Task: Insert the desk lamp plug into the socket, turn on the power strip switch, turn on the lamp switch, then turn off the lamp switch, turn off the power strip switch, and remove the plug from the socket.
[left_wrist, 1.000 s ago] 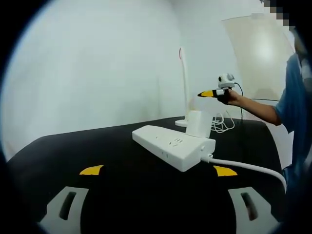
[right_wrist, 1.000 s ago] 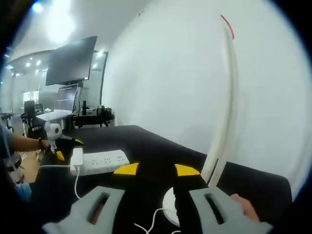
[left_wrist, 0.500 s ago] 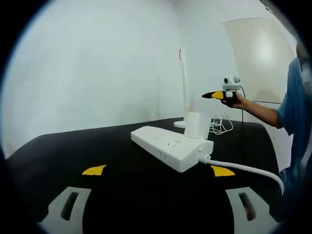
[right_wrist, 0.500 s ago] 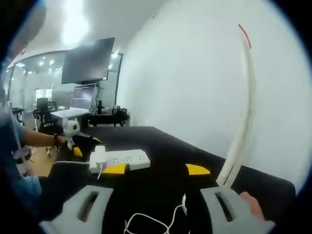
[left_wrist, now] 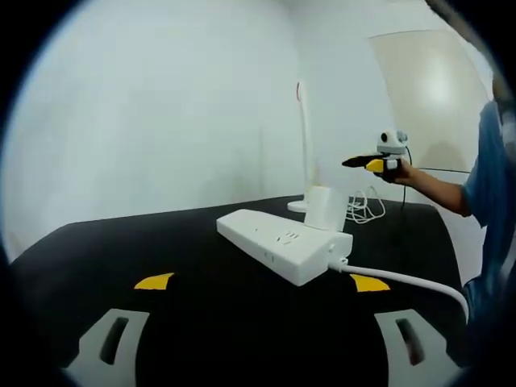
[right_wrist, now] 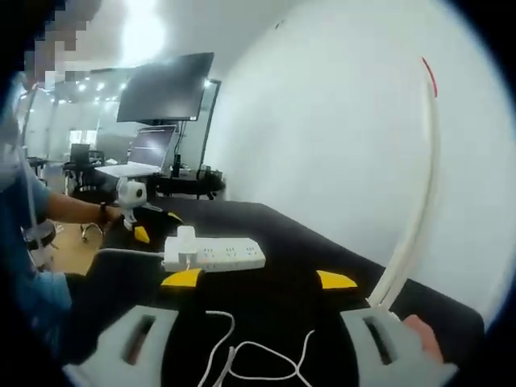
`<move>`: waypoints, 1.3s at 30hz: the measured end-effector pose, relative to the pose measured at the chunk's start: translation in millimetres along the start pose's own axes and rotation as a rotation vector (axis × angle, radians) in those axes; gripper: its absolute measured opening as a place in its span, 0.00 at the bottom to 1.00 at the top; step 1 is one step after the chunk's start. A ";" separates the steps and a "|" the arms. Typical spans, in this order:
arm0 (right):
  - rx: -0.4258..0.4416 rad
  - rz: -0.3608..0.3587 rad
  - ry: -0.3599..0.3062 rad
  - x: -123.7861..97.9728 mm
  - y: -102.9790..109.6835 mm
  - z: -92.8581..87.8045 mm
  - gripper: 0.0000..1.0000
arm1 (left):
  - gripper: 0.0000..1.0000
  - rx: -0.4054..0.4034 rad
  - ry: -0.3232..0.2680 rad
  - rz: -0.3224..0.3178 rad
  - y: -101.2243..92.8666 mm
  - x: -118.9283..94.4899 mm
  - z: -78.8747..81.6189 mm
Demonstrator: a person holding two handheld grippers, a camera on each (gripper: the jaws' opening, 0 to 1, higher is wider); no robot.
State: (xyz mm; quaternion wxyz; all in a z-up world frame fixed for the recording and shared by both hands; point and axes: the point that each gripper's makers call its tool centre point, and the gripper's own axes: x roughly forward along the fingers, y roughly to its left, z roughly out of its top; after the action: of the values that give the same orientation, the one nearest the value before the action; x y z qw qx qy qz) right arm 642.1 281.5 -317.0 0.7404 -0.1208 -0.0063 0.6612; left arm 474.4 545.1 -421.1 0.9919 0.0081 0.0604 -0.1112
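Left gripper view: jaws apart and empty at frame bottom, left gripper (left_wrist: 262, 282) just short of power strip (left_wrist: 285, 243) at centre, plug (left_wrist: 327, 207) seated in its far end. Right gripper (right_wrist: 258, 280) likewise spread, holding nothing, above loose cord (right_wrist: 250, 360) at lower centre; lamp (right_wrist: 413, 197) stem at right. Best approached slowly: steady the strip, press the switch squarely. No containers anywhere on black table (left_wrist: 193, 310).
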 end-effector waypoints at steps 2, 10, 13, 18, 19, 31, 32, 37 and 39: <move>0.000 0.004 -0.005 -1.9 3.5 -1.2 0.54 | 0.81 0.001 0.008 -0.004 -1.0 0.9 -1.5; -0.016 0.019 -0.034 -7.8 16.9 -2.4 0.55 | 0.81 0.003 0.011 -0.005 0.4 0.2 -1.8; -0.019 0.024 -0.035 -9.3 23.4 -6.0 0.55 | 0.82 0.004 0.013 -0.006 -0.3 0.1 -2.1; -0.047 0.029 -0.026 -13.2 37.5 -15.8 0.55 | 0.82 0.004 0.013 -0.006 -1.6 0.0 -2.2; -0.055 0.027 -0.021 -13.8 40.8 -18.4 0.55 | 0.82 0.004 0.014 -0.006 -1.4 0.0 -2.4; -0.039 0.018 -0.045 -25.6 55.2 -35.3 0.55 | 0.82 0.005 0.021 -0.007 -0.9 0.4 -4.0; -0.039 0.013 -0.051 -26.4 56.6 -35.8 0.55 | 0.82 0.006 0.023 -0.008 -1.0 0.5 -4.3; -0.034 -0.013 -0.092 -29.8 57.5 -38.2 0.56 | 0.82 0.008 0.034 -0.007 -4.5 1.3 -5.9; -0.041 -0.020 -0.116 -31.5 57.9 -38.3 0.56 | 0.81 0.005 0.034 -0.006 -8.1 1.2 -5.5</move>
State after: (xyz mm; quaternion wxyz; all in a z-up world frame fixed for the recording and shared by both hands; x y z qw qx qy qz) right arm 588.0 249.7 -360.2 0.7429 -0.0973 -0.0638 0.6592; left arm 473.2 537.1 -426.7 0.9904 0.0124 0.0772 -0.1144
